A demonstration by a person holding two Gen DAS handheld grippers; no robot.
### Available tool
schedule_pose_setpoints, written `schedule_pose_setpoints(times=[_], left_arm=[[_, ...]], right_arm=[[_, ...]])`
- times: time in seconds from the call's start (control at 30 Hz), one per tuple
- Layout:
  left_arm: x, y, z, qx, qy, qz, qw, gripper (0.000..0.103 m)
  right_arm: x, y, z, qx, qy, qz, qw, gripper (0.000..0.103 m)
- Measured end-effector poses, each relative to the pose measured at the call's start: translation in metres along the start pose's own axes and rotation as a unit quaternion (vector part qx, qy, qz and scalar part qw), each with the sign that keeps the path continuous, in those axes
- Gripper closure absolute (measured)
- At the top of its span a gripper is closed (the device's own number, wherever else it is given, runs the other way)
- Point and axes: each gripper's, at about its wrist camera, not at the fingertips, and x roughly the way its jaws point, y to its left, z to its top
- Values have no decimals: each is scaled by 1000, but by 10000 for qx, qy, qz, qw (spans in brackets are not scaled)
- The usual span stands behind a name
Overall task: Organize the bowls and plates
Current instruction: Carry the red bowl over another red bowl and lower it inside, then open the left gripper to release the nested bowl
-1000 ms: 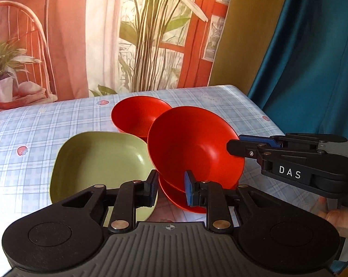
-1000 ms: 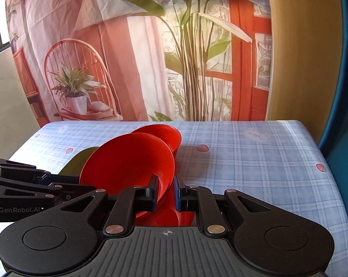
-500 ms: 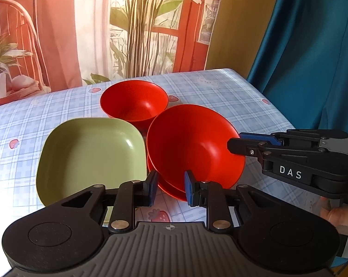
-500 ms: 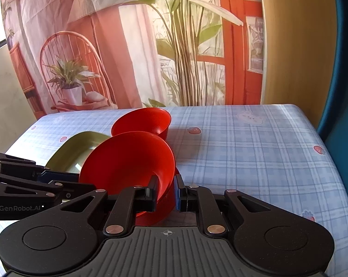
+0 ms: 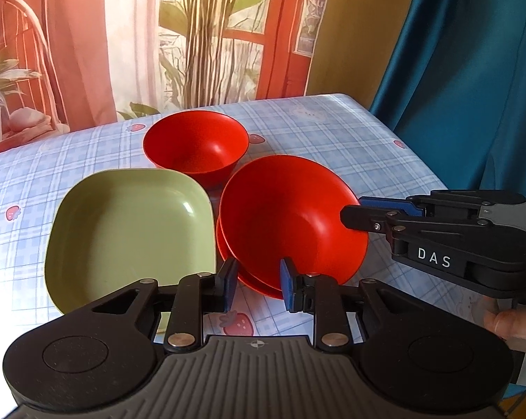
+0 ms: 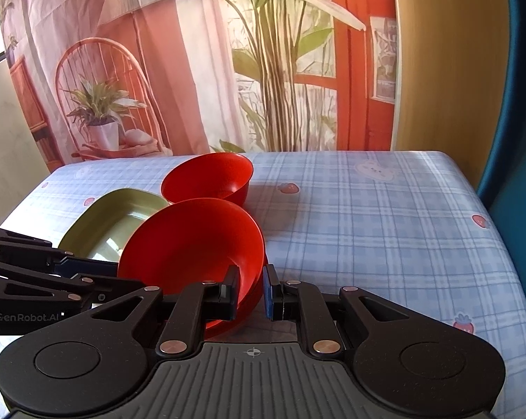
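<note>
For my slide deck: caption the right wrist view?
Right gripper pinches a tilted red bowl's rim above a red plate.

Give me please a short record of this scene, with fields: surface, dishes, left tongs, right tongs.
surface: table with blue checked cloth
dishes: green square plate; small red bowl behind it; large red bowl tilted over another red dish
left tongs: open, at the large red bowl's near rim, not gripping
right tongs: shut on the large red bowl's rim

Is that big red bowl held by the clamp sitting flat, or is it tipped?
Tipped. The big red bowl leans with its opening facing sideways, its rim pinched by the right gripper, over another red dish.
</note>
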Motion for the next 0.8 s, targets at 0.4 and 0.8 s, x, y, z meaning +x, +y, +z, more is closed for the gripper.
schedule_pose_setpoints(times=[0.4, 0.8], left_arm=[[-9, 1, 3, 115, -275, -52, 9995, 41], [-17, 25, 20, -16, -482, 216, 9986, 41]], right_arm=[[2, 0, 5, -26, 20, -211, 9998, 78], [6, 1, 20, -61, -36, -208, 9998, 75]])
